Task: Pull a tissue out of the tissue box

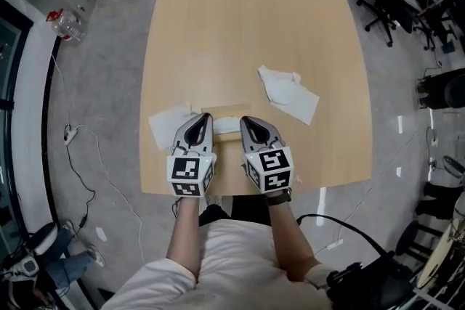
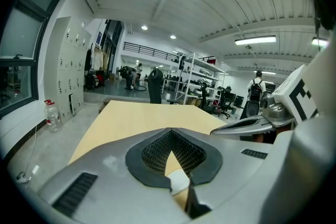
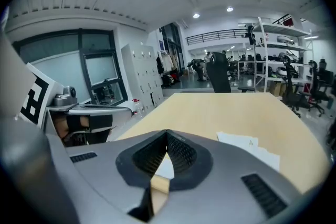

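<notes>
Lab workspace — shelving racks (image 2: pixel 191 77), office chairs (image 1: pixel 383 5), lockers (image 2: pixel 68 66)

Your desk (image 1: pixel 254 33) has a pale wood-look top, smooth and matt. The tissues (image 1: pixel 289 94) on it are thin white paper, soft and creased. The box (image 1: pixel 218 110) shows a tan edge that looks like card. The left tool (image 1: pixel 205 118) and right tool (image 1: pixel 245 121) have smooth, matt grey plastic shells. Their pads (image 2: pixel 152 152) are black, finely ribbed and look rubbery. The cubes (image 1: pixel 190 174) carry flat black-and-white print. The grey floor (image 1: pixel 109 105) is polished and glints in places. Your shirt (image 1: pixel 240 258) is plain white cloth.
</notes>
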Demonstrator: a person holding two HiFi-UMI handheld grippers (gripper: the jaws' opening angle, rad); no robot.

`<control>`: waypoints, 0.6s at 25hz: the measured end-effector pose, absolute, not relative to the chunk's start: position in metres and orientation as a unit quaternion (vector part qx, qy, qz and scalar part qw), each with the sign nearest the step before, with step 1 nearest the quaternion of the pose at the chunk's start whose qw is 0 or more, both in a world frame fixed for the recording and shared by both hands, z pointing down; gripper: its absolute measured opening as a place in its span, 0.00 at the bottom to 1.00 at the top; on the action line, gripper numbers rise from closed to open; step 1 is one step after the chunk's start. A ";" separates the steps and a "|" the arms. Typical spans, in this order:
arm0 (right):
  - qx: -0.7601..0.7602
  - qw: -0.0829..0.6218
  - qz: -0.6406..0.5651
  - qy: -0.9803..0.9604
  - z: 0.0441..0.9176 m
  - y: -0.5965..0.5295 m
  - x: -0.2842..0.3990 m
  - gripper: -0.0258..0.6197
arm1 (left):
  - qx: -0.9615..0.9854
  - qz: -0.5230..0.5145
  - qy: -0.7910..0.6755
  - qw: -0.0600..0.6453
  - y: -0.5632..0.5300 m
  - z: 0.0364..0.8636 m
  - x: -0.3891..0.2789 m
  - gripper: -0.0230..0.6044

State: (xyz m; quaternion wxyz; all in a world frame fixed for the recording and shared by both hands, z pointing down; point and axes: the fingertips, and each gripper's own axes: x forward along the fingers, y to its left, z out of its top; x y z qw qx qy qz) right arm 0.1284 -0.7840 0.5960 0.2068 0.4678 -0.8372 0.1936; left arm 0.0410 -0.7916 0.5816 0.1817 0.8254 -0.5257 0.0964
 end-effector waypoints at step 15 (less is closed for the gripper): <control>0.453 0.287 0.225 -0.814 0.661 -0.772 0.118 0.26 | 0.819 0.131 -0.515 0.216 -0.789 0.632 0.046 0.04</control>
